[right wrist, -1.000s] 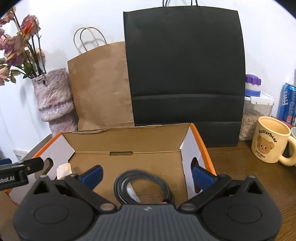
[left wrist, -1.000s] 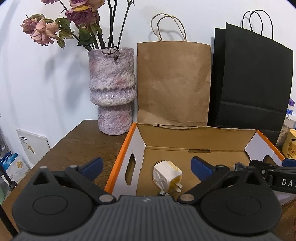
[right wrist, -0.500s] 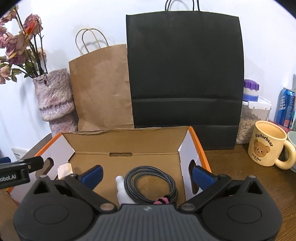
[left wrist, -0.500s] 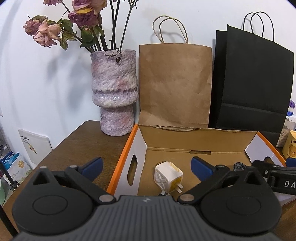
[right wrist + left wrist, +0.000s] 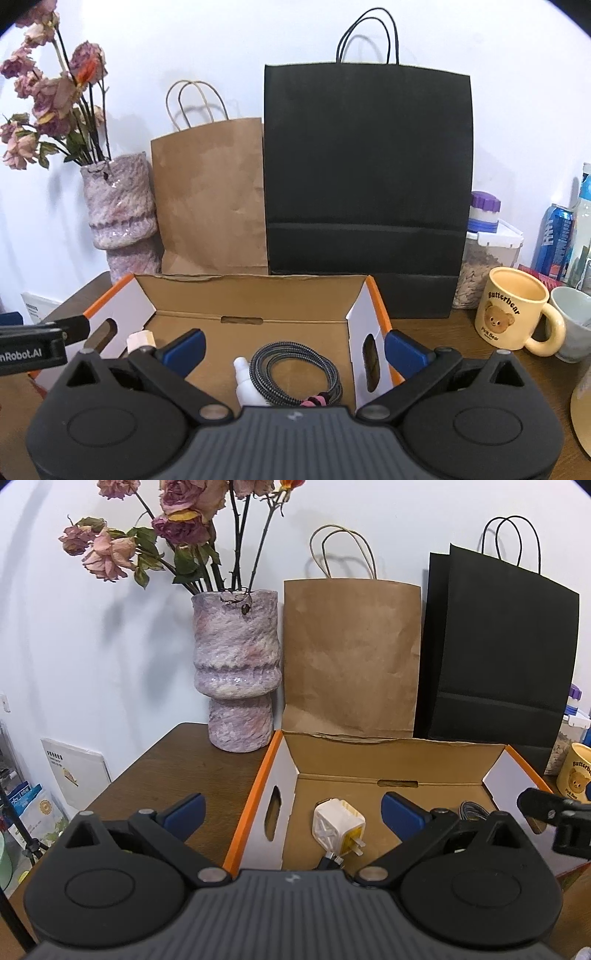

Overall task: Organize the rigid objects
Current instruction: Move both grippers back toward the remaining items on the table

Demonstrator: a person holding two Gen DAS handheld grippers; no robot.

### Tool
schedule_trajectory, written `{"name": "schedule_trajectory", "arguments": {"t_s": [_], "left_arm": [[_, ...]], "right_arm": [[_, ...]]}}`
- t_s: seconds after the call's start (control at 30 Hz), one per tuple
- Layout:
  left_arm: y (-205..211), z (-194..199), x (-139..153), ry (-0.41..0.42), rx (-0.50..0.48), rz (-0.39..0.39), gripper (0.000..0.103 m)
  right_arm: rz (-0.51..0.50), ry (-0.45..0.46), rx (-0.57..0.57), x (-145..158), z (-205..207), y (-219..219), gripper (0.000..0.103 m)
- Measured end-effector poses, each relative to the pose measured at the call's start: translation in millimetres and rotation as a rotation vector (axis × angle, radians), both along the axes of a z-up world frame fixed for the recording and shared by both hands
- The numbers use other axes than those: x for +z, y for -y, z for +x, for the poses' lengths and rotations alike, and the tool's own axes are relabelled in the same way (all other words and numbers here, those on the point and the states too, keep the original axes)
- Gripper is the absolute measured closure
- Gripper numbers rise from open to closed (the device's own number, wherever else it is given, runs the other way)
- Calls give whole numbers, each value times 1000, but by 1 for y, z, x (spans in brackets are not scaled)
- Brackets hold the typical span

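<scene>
My left gripper (image 5: 291, 812) is spread wide and holds nothing; its blue pads (image 5: 184, 810) straddle the left wall of the open cardboard box (image 5: 391, 764), one pad over the wooden surface (image 5: 177, 760) and the other inside the box. Between them, at 12 o'clock and just ahead, a white and yellow wall charger (image 5: 338, 825) lies on the box floor with its prongs pointing toward 4 o'clock. At 3 o'clock the black body of my other tool pokes into the left wrist view.

My right gripper (image 5: 293, 349) is likewise fully open and empty, one pad inside the box and the other just outside its right wall. Directly ahead of it, on the box floor, lies a coiled braided cable (image 5: 295, 373) bound with a pink and black tie, and a small white bottle (image 5: 245, 384) lies touching the coil's left side. At 10 o'clock in this view the charger shows only as a pale corner behind a pad.

Farther out at 2 o'clock stands a yellow bear mug (image 5: 515, 314), with a pale cup (image 5: 572, 321) just beside it. Beyond the box, against the wall, stand a brown paper bag (image 5: 210, 199) at 11 o'clock and a black paper bag (image 5: 369, 177) at 12 o'clock. A mottled purple vase (image 5: 236, 668) of dried roses stands at 11 o'clock in the left wrist view. A clear food container (image 5: 484, 266) and a blue can (image 5: 554, 240) stand at the far right.
</scene>
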State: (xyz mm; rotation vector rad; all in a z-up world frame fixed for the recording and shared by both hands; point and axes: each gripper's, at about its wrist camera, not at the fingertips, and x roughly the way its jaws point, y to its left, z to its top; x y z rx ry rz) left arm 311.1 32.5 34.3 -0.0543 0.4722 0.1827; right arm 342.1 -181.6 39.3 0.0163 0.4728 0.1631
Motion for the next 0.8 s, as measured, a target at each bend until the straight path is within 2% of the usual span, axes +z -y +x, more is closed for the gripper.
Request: {"name": "schedule_trajectory", "arguments": {"t_s": [0.33, 0.8], "left_arm": [[1, -34, 0, 12, -14, 7, 0], [10, -83, -11, 47, -63, -4, 0]], "right_arm": [[-49, 39, 22, 8, -37, 9, 0], [-99, 47, 57, 2, -91, 33, 0]]}}
